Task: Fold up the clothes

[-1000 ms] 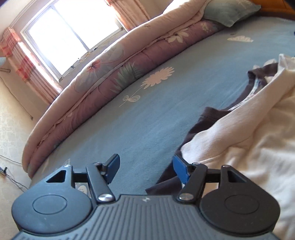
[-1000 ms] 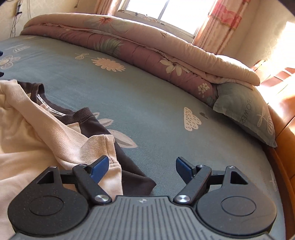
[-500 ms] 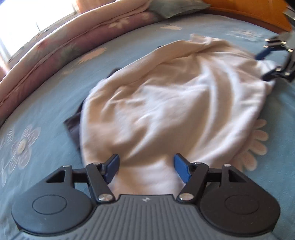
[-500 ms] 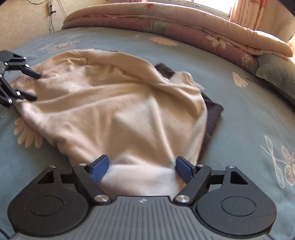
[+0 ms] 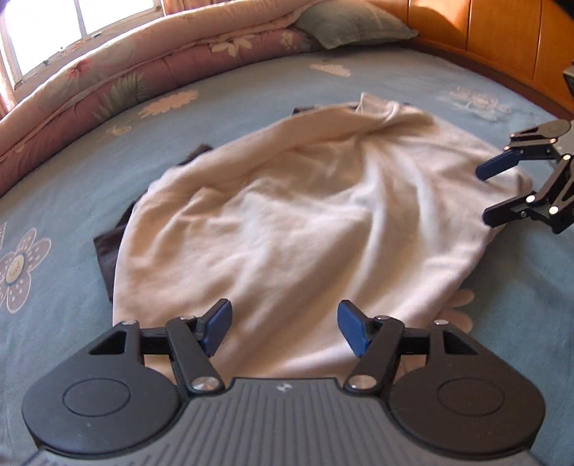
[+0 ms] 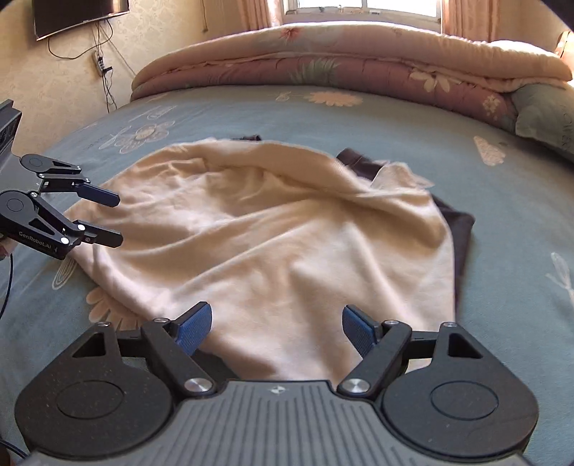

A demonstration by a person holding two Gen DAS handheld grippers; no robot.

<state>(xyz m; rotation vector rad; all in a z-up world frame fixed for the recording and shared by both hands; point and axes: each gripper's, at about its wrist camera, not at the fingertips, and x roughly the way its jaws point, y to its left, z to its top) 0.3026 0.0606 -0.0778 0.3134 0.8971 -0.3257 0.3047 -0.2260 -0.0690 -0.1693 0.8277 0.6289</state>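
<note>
A cream sweatshirt (image 5: 305,222) lies rumpled on the blue flowered bed sheet (image 5: 53,186), over a dark garment (image 5: 107,251) that peeks out at its edges. My left gripper (image 5: 285,328) hovers open over one end of the near hem, nothing pinched between its blue pads. In the same view my right gripper (image 5: 491,193) stands open at the sweatshirt's right edge. In the right wrist view the sweatshirt (image 6: 269,233) fills the middle, the dark garment (image 6: 459,229) shows at its right, my right gripper (image 6: 276,326) is open above the hem, and my left gripper (image 6: 111,218) is open at the left edge.
A rolled floral quilt (image 6: 340,61) lies along the far side of the bed, with a green pillow (image 5: 351,27) at its end. A wooden headboard (image 5: 502,46) borders the right. A wall-mounted screen (image 6: 79,14) and hanging cables (image 6: 104,71) are at the left.
Both views have swung from the quilt and bare sheet down onto the cream sweatshirt. The grippers now sit at opposite ends of its near edge. Both stayed open.
</note>
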